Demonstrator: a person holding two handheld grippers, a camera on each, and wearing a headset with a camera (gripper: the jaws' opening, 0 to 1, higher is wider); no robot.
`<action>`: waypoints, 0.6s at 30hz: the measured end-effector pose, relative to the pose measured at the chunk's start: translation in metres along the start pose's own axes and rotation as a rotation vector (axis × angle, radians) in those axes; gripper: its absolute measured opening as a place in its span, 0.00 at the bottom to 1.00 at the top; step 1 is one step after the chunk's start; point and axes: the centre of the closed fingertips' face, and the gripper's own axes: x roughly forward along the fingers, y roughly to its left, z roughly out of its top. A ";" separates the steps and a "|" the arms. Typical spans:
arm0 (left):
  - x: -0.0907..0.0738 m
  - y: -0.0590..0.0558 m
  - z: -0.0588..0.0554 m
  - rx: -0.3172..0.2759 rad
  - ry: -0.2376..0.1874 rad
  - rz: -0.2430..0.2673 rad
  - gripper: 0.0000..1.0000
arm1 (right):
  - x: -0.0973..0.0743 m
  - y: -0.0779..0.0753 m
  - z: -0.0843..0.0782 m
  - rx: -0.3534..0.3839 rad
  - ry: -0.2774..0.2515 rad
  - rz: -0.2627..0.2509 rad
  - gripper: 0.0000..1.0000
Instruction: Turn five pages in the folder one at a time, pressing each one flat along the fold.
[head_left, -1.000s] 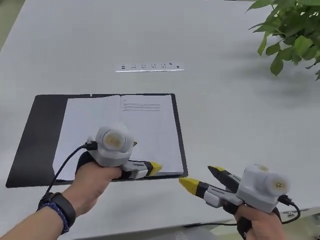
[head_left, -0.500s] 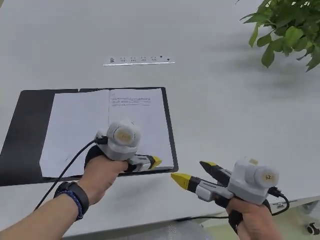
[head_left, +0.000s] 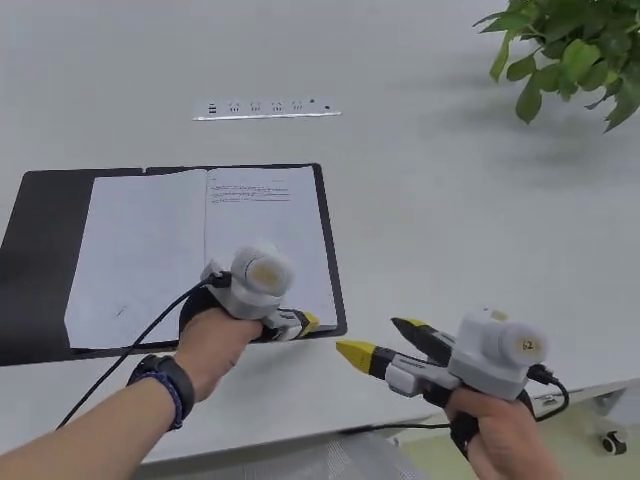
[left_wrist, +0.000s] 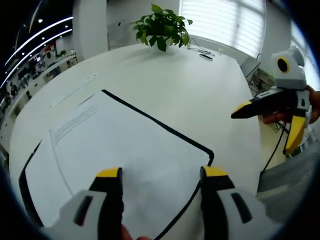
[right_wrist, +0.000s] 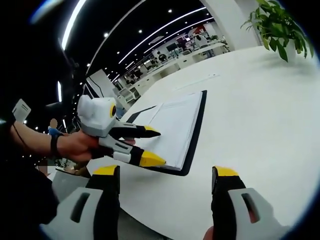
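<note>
A black folder (head_left: 30, 300) lies open on the white table, with white pages (head_left: 150, 250) spread across it and printed lines at the top of the right page. My left gripper (head_left: 300, 324) hovers open over the near right corner of the right page (left_wrist: 125, 145), its jaws (left_wrist: 161, 173) apart with nothing between them. Just off that corner, my right gripper (head_left: 385, 340) is open above bare table and points left toward the folder (right_wrist: 192, 135). In the right gripper view my own jaws (right_wrist: 166, 171) stand wide and the left gripper (right_wrist: 151, 146) is over the page edge.
A white power strip (head_left: 265, 107) lies beyond the folder. A potted green plant (head_left: 570, 50) stands at the far right. The table's front edge (head_left: 300, 440) runs just under my hands. A cable trails from each gripper.
The head camera has shifted, so the folder sits further left and higher in view. Both grippers stay open near the folder's near right corner, with little movement relative to it.
</note>
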 end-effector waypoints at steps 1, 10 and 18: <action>0.001 0.002 -0.003 0.009 0.012 0.010 0.63 | 0.001 0.000 -0.001 -0.001 0.004 0.001 0.74; 0.000 0.002 -0.003 0.003 -0.010 0.009 0.62 | 0.007 0.003 0.002 0.021 -0.004 0.016 0.72; -0.002 0.008 -0.002 -0.039 -0.035 -0.002 0.56 | 0.020 0.001 0.015 0.036 -0.026 0.032 0.70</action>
